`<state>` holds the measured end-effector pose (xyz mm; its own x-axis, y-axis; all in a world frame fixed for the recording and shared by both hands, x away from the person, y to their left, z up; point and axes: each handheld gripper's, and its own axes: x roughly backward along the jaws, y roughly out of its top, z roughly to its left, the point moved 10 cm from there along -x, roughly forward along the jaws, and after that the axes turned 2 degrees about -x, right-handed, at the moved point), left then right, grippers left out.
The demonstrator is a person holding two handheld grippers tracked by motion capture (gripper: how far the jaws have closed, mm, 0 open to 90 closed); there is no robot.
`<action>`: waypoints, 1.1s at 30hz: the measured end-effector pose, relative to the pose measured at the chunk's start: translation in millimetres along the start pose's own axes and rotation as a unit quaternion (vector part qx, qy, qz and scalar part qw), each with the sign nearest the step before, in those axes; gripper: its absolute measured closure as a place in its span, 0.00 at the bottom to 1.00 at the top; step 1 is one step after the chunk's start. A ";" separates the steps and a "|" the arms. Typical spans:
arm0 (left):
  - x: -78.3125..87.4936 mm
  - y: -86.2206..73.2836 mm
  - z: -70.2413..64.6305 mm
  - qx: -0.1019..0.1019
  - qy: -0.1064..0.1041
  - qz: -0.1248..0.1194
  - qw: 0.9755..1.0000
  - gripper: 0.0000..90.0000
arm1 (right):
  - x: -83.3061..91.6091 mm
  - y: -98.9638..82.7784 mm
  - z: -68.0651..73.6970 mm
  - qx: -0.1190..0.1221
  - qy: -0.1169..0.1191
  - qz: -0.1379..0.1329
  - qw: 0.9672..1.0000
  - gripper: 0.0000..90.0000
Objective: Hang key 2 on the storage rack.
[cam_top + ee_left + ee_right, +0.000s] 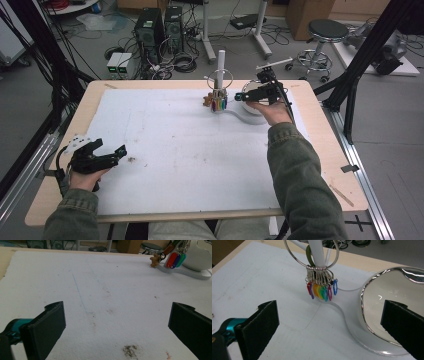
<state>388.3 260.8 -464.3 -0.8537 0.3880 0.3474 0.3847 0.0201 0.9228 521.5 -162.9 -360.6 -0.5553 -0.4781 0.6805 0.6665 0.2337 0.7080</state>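
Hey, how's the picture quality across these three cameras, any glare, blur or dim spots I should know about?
High view: dim and soft, colored key tags small, room behind dark. Left gripper view: white mat evenly lit, the black jaws near the lens slightly soft, far tags blurred. Right gripper view: sharpest, with bright glints on the key ring and the shiny bowl rim.

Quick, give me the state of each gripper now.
Left gripper: open, holding nothing, over the white mat.
Right gripper: open, holding nothing, near the key ring.
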 end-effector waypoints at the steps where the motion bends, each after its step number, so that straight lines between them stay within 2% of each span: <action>1: 0.0 0.0 0.1 0.000 0.000 0.000 1.000 0.02 | 0.9 -1.6 -0.3 0.000 0.001 -0.003 1.000 0.01; 15: -0.2 -0.4 0.5 -0.002 0.002 0.002 1.000 0.02 | 14.6 -24.3 -8.0 -0.006 0.008 -0.035 0.999 0.01; 27: 0.1 -1.1 0.1 -0.003 0.003 0.005 1.000 0.02 | 25.0 -50.0 -16.7 -0.008 0.004 -0.038 0.999 0.01; 33: 0.4 -1.4 0.3 -0.003 0.003 0.006 1.000 0.02 | 24.4 -65.3 -18.1 0.006 0.001 -0.038 0.999 0.01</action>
<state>387.5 261.2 -465.5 -0.8515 0.3819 0.3594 0.3925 0.0098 0.9197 473.4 -205.1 -393.6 -0.6027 -0.4974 0.6239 0.6160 0.2070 0.7601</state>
